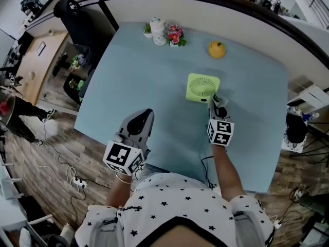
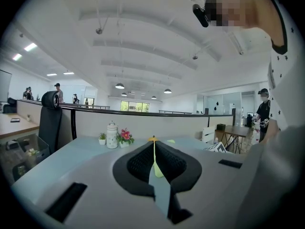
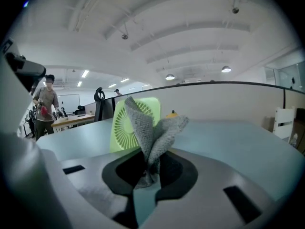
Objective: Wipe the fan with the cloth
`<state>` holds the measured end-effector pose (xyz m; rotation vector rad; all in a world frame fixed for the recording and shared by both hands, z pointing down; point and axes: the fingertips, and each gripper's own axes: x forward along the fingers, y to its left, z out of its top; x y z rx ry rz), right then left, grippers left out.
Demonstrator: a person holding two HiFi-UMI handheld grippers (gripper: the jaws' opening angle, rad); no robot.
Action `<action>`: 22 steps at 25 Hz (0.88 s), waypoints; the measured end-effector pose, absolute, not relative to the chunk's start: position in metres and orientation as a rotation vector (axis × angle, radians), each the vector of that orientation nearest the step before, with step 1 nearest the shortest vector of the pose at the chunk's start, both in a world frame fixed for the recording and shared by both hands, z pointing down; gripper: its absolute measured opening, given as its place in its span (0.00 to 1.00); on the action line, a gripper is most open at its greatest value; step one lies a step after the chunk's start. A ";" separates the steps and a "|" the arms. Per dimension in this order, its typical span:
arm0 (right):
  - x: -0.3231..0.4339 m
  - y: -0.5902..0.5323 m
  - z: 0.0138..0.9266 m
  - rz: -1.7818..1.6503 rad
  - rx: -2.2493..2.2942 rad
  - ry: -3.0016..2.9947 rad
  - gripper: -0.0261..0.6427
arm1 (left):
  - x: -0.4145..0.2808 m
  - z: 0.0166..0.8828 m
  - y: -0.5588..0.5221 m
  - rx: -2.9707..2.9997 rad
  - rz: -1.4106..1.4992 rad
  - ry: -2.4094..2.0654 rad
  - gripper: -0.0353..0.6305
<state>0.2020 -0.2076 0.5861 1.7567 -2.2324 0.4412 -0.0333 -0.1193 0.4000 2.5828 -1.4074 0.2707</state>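
A small light-green square fan [image 1: 202,87] stands on the pale blue table [image 1: 154,96], right of centre. In the right gripper view the fan [image 3: 125,124] rises just ahead, slightly left of the jaws. My right gripper [image 1: 215,101] sits right in front of the fan's near right corner, shut on a grey cloth [image 3: 151,132] that sticks up between the jaws. My left gripper [image 1: 142,123] hovers over the table's near edge, well left of the fan, jaws shut with nothing in them [image 2: 153,162].
A white jar with small flower pots [image 1: 163,33] and an orange fruit [image 1: 216,49] stand at the table's far side. A black office chair [image 1: 77,19] stands off the far left corner. Cables and a power strip [image 1: 77,181] lie on the wood floor.
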 end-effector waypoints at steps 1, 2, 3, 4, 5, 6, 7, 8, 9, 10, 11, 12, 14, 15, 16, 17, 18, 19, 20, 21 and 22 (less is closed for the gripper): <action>0.200 -0.208 0.578 0.444 1.768 -2.259 0.11 | -0.034 0.400 -0.119 2.581 0.270 -1.413 0.10; 0.198 -0.208 0.569 0.444 1.777 -2.287 0.11 | -0.035 0.400 -0.118 2.580 0.268 -1.417 0.10; 0.196 -0.207 0.560 0.445 1.787 -2.316 0.11 | -0.036 0.400 -0.117 2.579 0.266 -1.421 0.10; 0.194 -0.206 0.550 0.447 1.797 -2.344 0.11 | -0.038 0.400 -0.116 2.578 0.263 -1.422 0.10; 0.192 -0.203 0.541 0.450 1.807 -2.372 0.11 | -0.040 0.400 -0.115 2.576 0.260 -1.421 0.10; 0.189 -0.201 0.531 0.449 1.814 -2.399 0.11 | -0.042 0.401 -0.115 2.575 0.257 -1.420 0.10; 0.186 -0.199 0.521 0.447 1.818 -2.428 0.11 | -0.044 0.401 -0.115 2.575 0.253 -1.418 0.10; 0.182 -0.197 0.512 0.445 1.818 -2.458 0.11 | -0.046 0.401 -0.116 2.576 0.248 -1.414 0.10; 0.179 -0.194 0.502 0.446 1.814 -2.489 0.11 | -0.048 0.401 -0.118 2.579 0.241 -1.409 0.10; 0.175 -0.190 0.492 0.449 1.806 -2.522 0.11 | -0.048 0.400 -0.119 2.584 0.232 -1.403 0.10; 0.170 -0.187 0.482 0.452 1.795 -2.555 0.11 | -0.049 0.399 -0.121 2.590 0.224 -1.395 0.10; 0.165 -0.183 0.473 0.453 1.780 -2.586 0.11 | -0.049 0.396 -0.122 2.599 0.215 -1.389 0.10; 0.152 -0.177 0.456 0.449 1.741 -2.644 0.11 | -0.051 0.391 -0.125 2.614 0.199 -1.383 0.10; 0.145 -0.174 0.449 0.449 1.718 -2.670 0.11 | -0.053 0.387 -0.126 2.618 0.192 -1.384 0.10; 0.136 -0.172 0.441 0.448 1.695 -2.696 0.11 | -0.056 0.385 -0.128 2.617 0.185 -1.387 0.10; 0.128 -0.169 0.434 0.445 1.673 -2.720 0.11 | -0.060 0.382 -0.128 2.615 0.178 -1.389 0.10; 0.120 -0.167 0.427 0.437 1.653 -2.742 0.11 | -0.064 0.380 -0.128 2.614 0.173 -1.389 0.10; 0.111 -0.164 0.420 0.425 1.632 -2.762 0.11 | -0.068 0.379 -0.128 2.613 0.171 -1.389 0.10; 0.103 -0.162 0.414 0.411 1.612 -2.781 0.11 | -0.073 0.378 -0.127 2.612 0.172 -1.392 0.10; 0.096 -0.159 0.409 0.397 1.596 -2.796 0.11 | -0.077 0.378 -0.126 2.609 0.174 -1.396 0.10; 0.090 -0.157 0.406 0.385 1.582 -2.807 0.11 | -0.082 0.379 -0.126 2.604 0.175 -1.402 0.10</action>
